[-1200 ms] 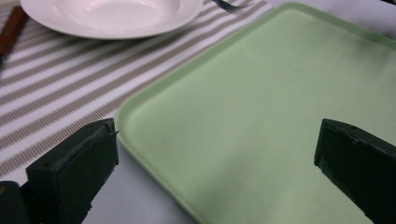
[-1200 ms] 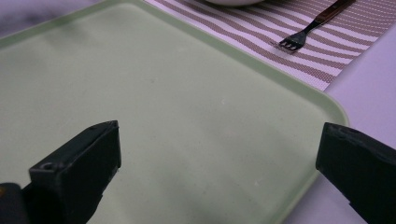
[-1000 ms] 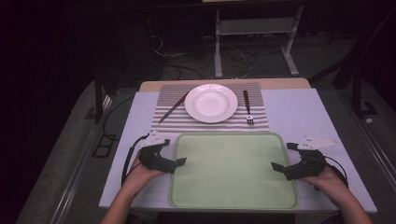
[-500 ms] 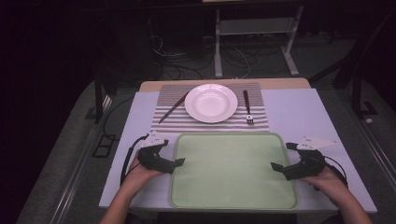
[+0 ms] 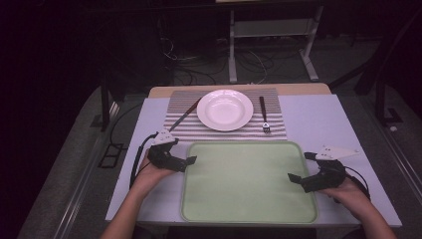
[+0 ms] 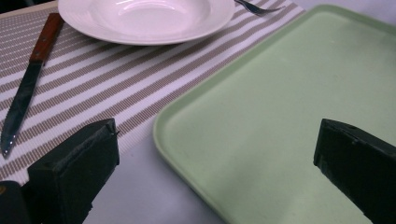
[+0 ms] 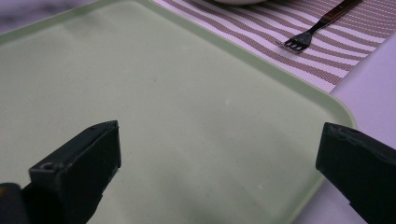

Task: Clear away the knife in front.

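The green tray (image 5: 249, 184) lies flat on the near half of the desk (image 5: 323, 119), its long axis running left to right across the person's front, its far edge just beside the striped placemat (image 5: 224, 132). It holds nothing.

The left tool (image 5: 185, 162) sits at the tray's left edge toward the far corner, jaws spread wide and gripping nothing; in the left gripper view the tray's rounded corner (image 6: 161, 123) falls between the two jaws, so the rim lies straight ahead of this tool. The right tool (image 5: 297, 168) sits at the right edge nearer the middle of that side, also spread wide and holding nothing, with both jaws already over the tray's surface (image 7: 187, 116). Each tool faces inward across the tray toward the other. Both are about equally close to their own short edge, which reads as preparation for a two-sided pickup.

Beyond the tray, a white plate (image 5: 225, 109) rests on the placemat, with a wooden-handled knife (image 5: 185, 113) to its left and a fork (image 5: 263, 115) to its right. No brand, label or writing can be read on anything.
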Motion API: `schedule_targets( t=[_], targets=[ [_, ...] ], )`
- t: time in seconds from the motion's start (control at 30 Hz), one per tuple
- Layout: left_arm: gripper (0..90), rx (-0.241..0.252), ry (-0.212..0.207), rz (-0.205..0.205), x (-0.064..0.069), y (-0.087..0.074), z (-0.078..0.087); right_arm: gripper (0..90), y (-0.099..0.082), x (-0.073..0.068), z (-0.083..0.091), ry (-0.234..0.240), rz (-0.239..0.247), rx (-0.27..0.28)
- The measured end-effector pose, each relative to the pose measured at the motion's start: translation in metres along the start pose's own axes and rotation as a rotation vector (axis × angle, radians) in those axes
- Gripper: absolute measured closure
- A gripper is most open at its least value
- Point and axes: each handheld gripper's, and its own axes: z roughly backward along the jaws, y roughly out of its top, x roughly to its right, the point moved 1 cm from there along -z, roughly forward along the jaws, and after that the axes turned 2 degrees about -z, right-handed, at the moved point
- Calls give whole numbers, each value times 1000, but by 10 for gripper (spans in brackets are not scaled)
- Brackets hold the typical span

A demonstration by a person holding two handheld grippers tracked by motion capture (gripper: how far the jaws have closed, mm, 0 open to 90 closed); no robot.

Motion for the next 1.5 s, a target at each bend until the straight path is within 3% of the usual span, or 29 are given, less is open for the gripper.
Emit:
schedule_targets(
  t=[0.17,0.43,0.97,1.17,1.5],
  targets=[
    [0,-8,1,-2,-8,4,-4,3,0,0,0,-1,-2,1],
    [0,-5,17,29,-30,14,-16,3,0,1,0,-3,-5,1],
    [2,-23,51,12,-57,32,-37,3,0,2,1,-12,-16,3],
    [31,-33,66,17,-69,34,-45,3,0,2,1,-13,-19,6],
    [206,-44,113,41,-99,40,-61,3,-1,3,1,-13,-20,4]
  ],
)
